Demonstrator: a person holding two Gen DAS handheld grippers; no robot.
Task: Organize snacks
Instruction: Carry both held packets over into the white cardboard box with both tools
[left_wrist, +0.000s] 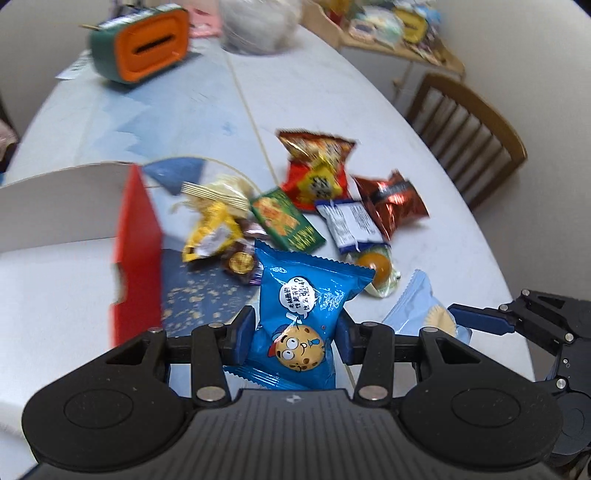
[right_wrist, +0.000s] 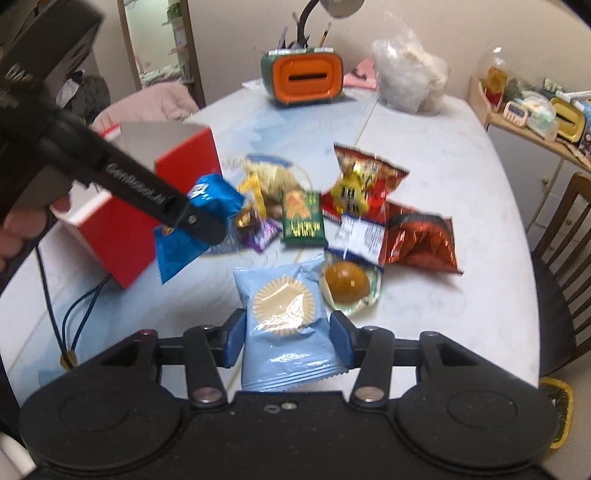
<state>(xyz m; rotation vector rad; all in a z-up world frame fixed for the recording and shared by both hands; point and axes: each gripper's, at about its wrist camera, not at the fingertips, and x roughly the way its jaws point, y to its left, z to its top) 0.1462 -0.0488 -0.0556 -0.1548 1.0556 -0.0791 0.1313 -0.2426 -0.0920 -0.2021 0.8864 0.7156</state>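
Left gripper (left_wrist: 295, 332) clamped on glossy blue cookie packet (left_wrist: 306, 317), long axis pointing away, beside red cardboard box (left_wrist: 138, 236). Right gripper (right_wrist: 288, 332) gripping pale-blue biscuit packet (right_wrist: 286, 325), lengthwise away, above white table (right_wrist: 443, 288).

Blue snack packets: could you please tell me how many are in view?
2 clearly. The bright blue cookie-cartoon packet is in the left gripper beside the red cardboard box; the pale blue biscuit packet is in the right gripper. Others may hide in the pile.
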